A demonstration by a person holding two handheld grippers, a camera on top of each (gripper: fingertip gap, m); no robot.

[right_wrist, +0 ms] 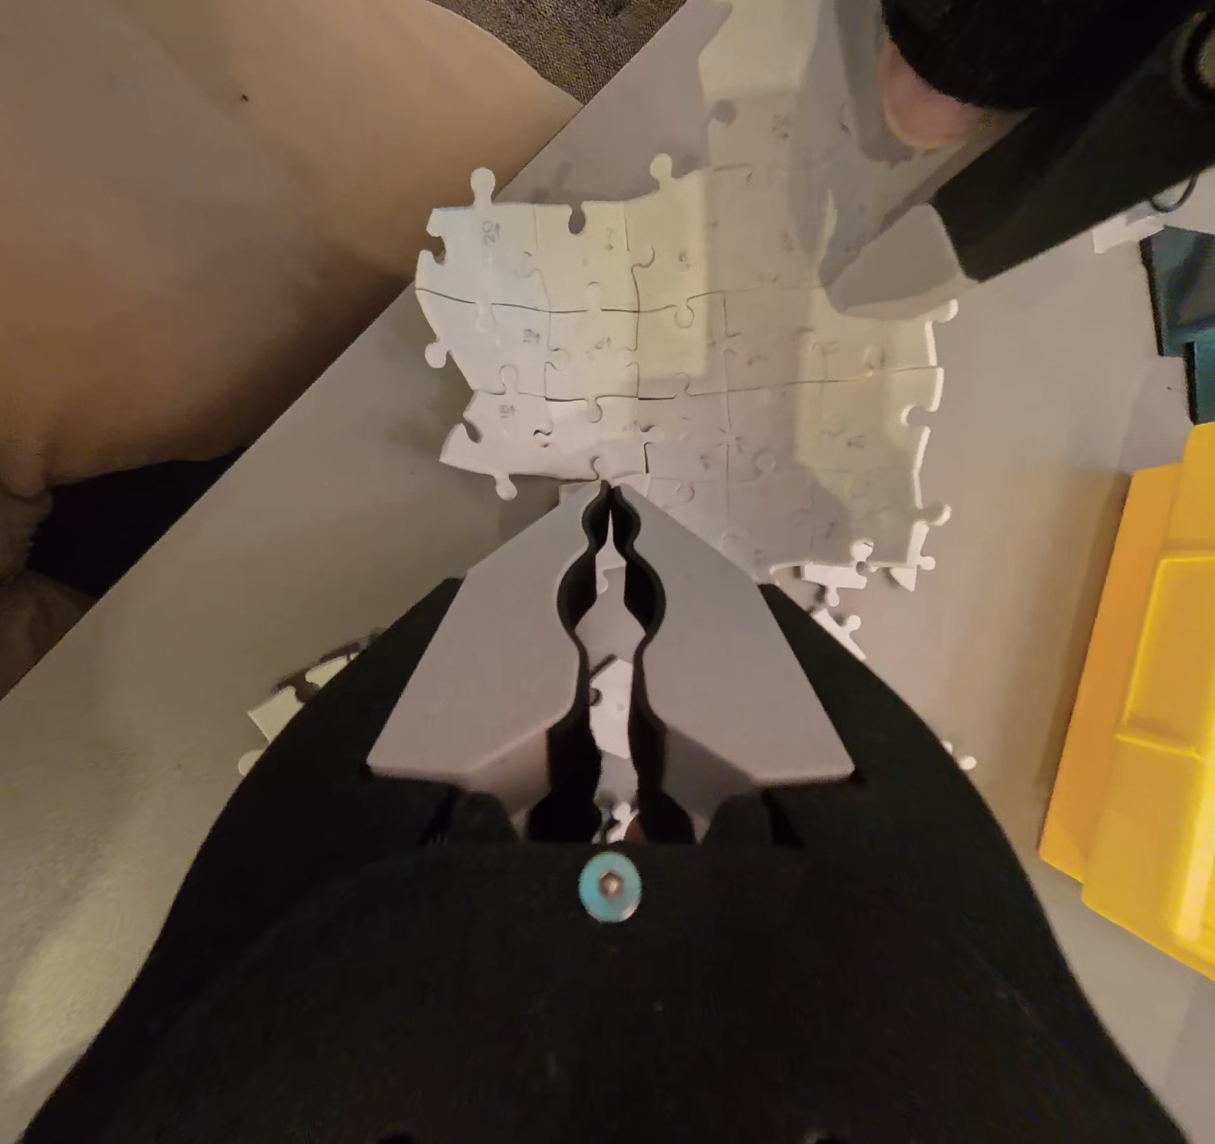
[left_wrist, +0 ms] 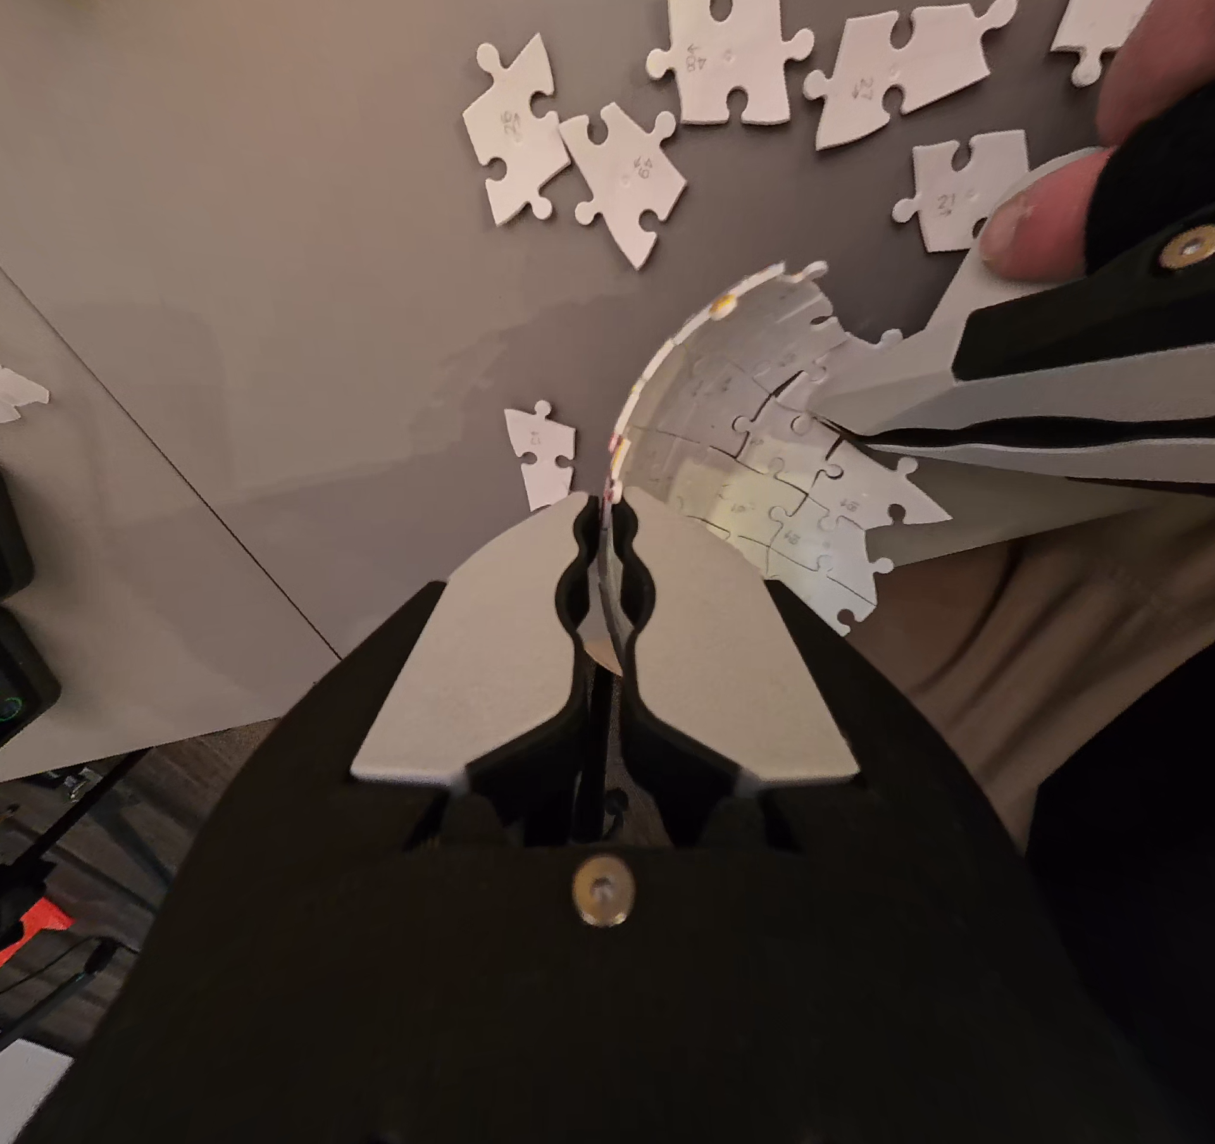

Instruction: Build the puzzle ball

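The puzzle ball is a partly built curved white shell (left_wrist: 756, 455) of joined pieces, concave side towards the camera. My left gripper (left_wrist: 610, 507) is shut on the shell's left rim and holds it above the grey table (left_wrist: 263, 225). My right gripper (left_wrist: 822, 419) comes in from the right, shut, with its tips against a seam inside the shell. In the right wrist view the shell (right_wrist: 690, 356) fills the middle. The right gripper (right_wrist: 608, 488) touches its lower edge, and nothing shows between its pads. The left gripper (right_wrist: 874, 297) holds the shell's upper right.
Several loose white pieces (left_wrist: 730, 54) lie on the table behind the shell, one (left_wrist: 546, 455) just left of it, and more (right_wrist: 835, 576) under the shell. A yellow bin (right_wrist: 1150, 718) stands to the right. A hand (left_wrist: 1052, 212) grips the right tool. Dark devices (left_wrist: 20, 685) sit off the table's left edge. The gap from one gripper's tips to the other's is roughly 8 cm.
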